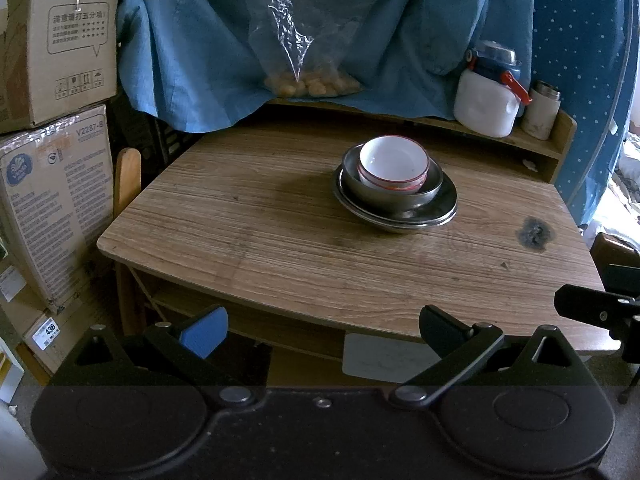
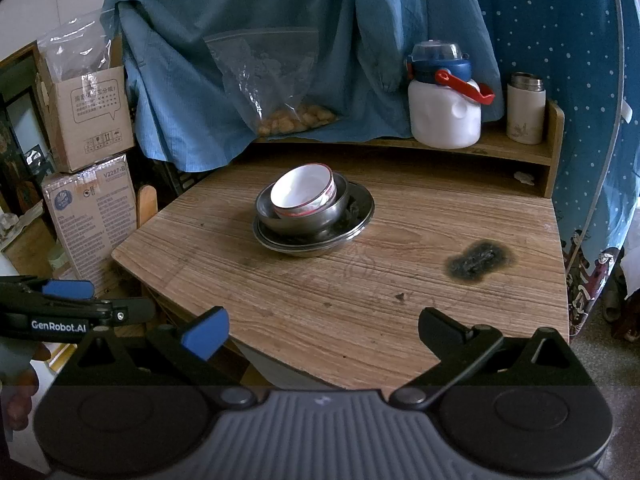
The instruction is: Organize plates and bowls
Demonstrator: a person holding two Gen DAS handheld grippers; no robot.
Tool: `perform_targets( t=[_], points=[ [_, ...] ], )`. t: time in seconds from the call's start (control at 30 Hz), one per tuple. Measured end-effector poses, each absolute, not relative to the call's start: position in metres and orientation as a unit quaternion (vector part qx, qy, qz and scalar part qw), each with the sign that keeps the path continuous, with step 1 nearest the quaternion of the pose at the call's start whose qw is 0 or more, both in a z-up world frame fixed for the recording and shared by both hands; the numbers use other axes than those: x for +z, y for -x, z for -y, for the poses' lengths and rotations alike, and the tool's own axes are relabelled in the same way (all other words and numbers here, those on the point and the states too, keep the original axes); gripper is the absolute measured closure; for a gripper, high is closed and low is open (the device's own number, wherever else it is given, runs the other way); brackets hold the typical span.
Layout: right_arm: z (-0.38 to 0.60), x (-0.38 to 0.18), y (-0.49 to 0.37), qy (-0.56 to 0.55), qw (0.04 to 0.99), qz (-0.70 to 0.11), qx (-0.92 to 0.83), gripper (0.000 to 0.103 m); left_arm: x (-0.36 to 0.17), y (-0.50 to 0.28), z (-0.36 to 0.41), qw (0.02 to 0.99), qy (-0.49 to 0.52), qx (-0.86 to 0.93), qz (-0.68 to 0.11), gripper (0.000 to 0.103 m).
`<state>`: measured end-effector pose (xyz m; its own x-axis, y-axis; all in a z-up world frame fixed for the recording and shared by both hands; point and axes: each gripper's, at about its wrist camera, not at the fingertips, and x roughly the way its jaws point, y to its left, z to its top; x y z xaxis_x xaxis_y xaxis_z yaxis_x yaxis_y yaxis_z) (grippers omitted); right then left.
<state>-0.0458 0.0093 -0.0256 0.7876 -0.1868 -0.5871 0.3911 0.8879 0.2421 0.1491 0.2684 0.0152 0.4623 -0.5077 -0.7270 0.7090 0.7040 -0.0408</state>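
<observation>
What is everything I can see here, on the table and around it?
white bowl: 1, white with red rim, tilted inside the metal bowl
metal bowl: 1, steel grey, on the metal plates
metal plates: appear to be 2, steel grey, stacked mid-table
table: 1, wood, with a dark burn mark
plastic bag: 1, clear with tan pieces inside, on the shelf
water jug: 1, white with blue lid and red handle, on the shelf
flask: 1, cream with steel top, right of the jug
blue cloth: draped behind the shelf
cardboard boxes: 2, brown, stacked left of the table
left tool: black, one blue pad, open
right tool: same, open
</observation>
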Motion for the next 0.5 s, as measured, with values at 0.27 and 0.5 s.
perform_targets(
  t=[0.27, 0.5],
  points=[
    [-0.0077, -0.0258, 0.046, -0.179, 0.928, -0.287, -0.156, 0.0, 0.0153, -0.1489, -0.2676, 0.844, -0.135, -0.361, -0.373, 0.001],
    [-0.0045, -0.0272, 0.0466, -0.181, 0.928, -0.287, -0.157, 0.0, 0.0142, -0.1492, -0.2658, 0.844, -0.136, -0.36, -0.373, 0.001]
  ],
)
